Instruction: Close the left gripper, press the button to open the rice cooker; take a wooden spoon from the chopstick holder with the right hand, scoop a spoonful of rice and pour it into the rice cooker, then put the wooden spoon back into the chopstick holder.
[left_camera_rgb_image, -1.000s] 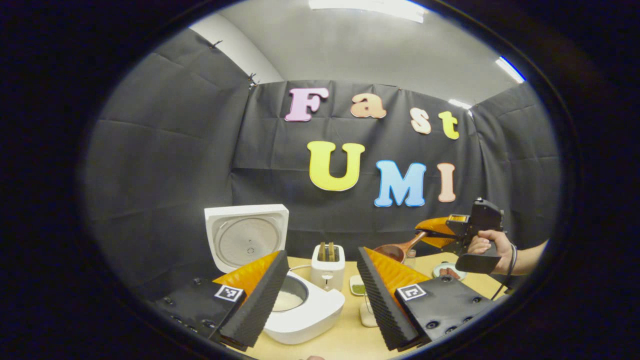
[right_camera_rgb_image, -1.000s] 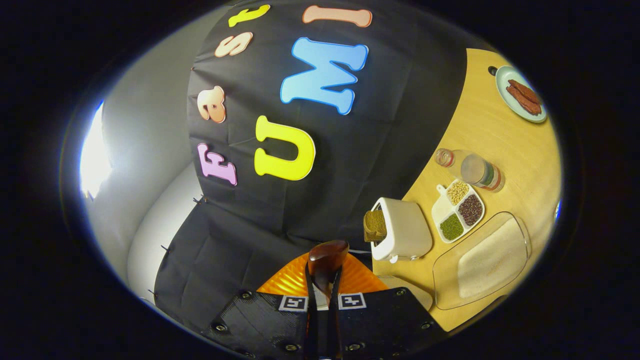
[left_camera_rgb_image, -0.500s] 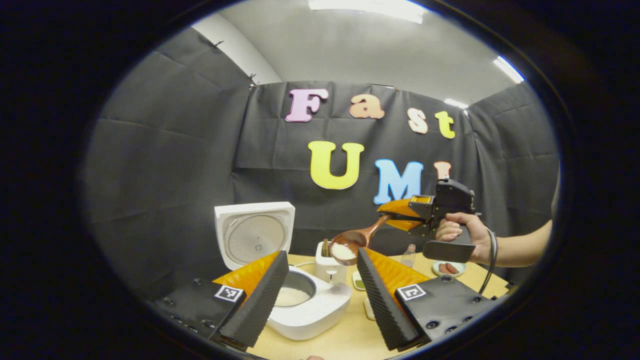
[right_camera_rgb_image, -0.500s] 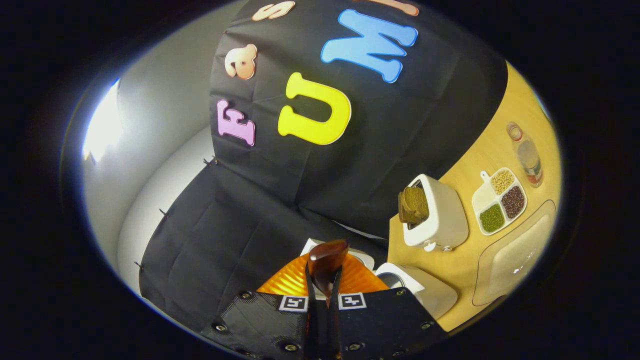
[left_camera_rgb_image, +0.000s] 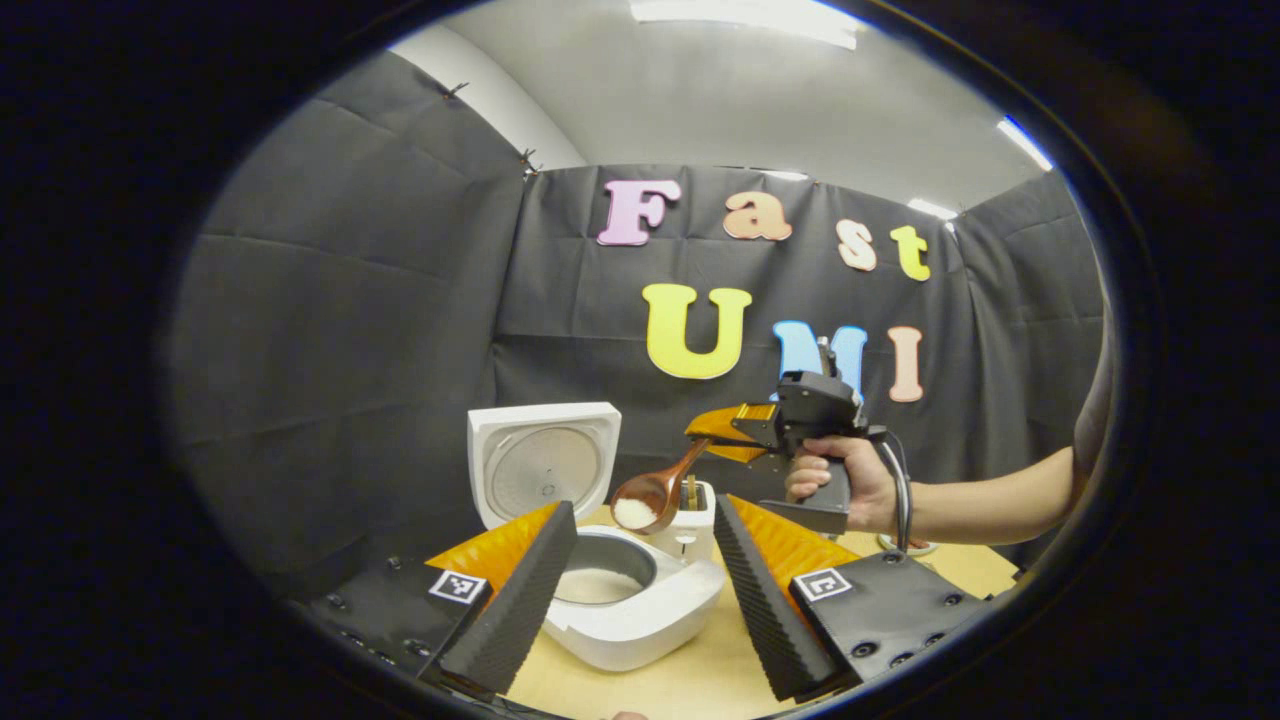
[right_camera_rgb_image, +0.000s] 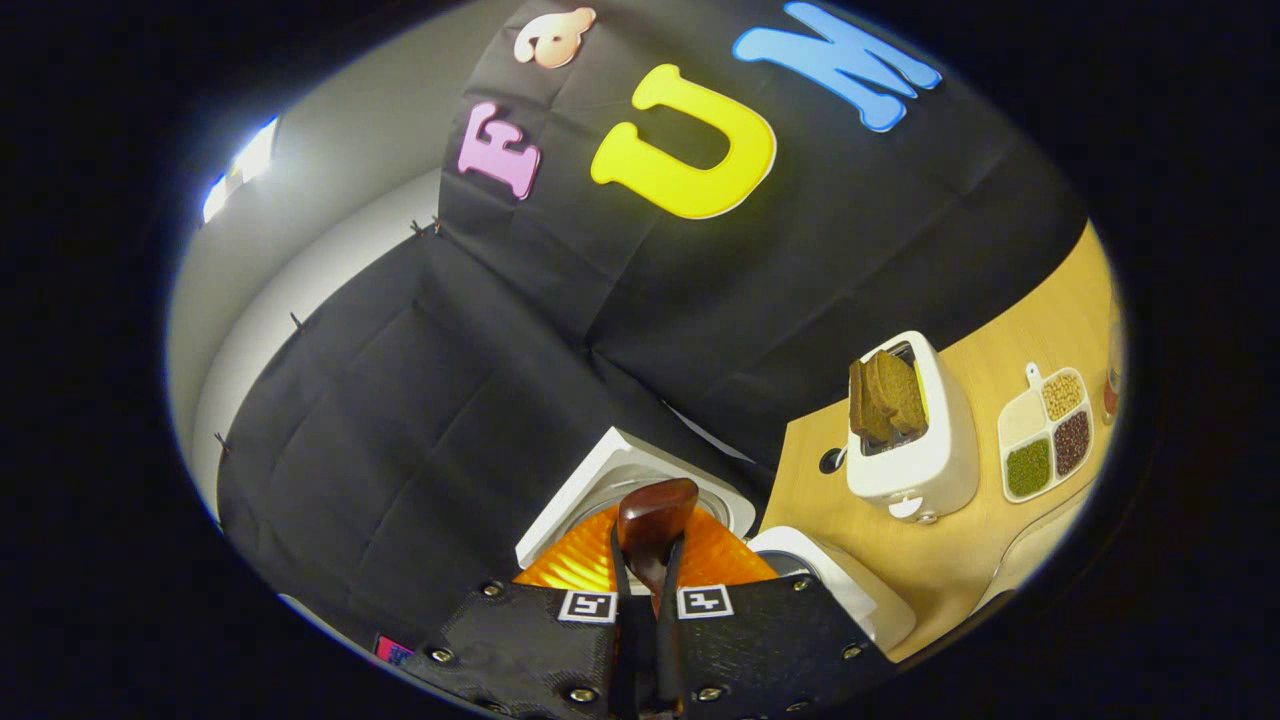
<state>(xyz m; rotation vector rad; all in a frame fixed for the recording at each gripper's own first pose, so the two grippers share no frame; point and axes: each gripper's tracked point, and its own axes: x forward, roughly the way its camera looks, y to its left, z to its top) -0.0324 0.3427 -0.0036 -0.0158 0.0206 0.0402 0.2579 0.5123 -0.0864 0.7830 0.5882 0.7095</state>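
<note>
The white rice cooker (left_camera_rgb_image: 640, 625) stands with its lid (left_camera_rgb_image: 545, 465) up, and white rice lies in its pot (left_camera_rgb_image: 598, 583). My left gripper (left_camera_rgb_image: 643, 540) is open just in front of it, one finger on each side of the pot. A hand holds my right gripper (left_camera_rgb_image: 718, 433) above and to the right of the pot, shut on the wooden spoon's handle. The spoon bowl (left_camera_rgb_image: 640, 505) carries white rice and hangs over the pot's far rim. In the right gripper view the right gripper (right_camera_rgb_image: 650, 575) clamps the spoon (right_camera_rgb_image: 655, 510), with the cooker lid (right_camera_rgb_image: 600, 480) beyond it.
A white toaster (right_camera_rgb_image: 915, 450) with dark bread slices stands right of the cooker on the wooden table (right_camera_rgb_image: 960, 560). A divided dish of beans (right_camera_rgb_image: 1045, 435) lies beyond it. The person's forearm (left_camera_rgb_image: 990, 495) crosses above the table's right side.
The right gripper has carried the rice-laden spoon leftward and lower, from beside the toaster to over the cooker's pot. The left gripper stays open by the cooker.
</note>
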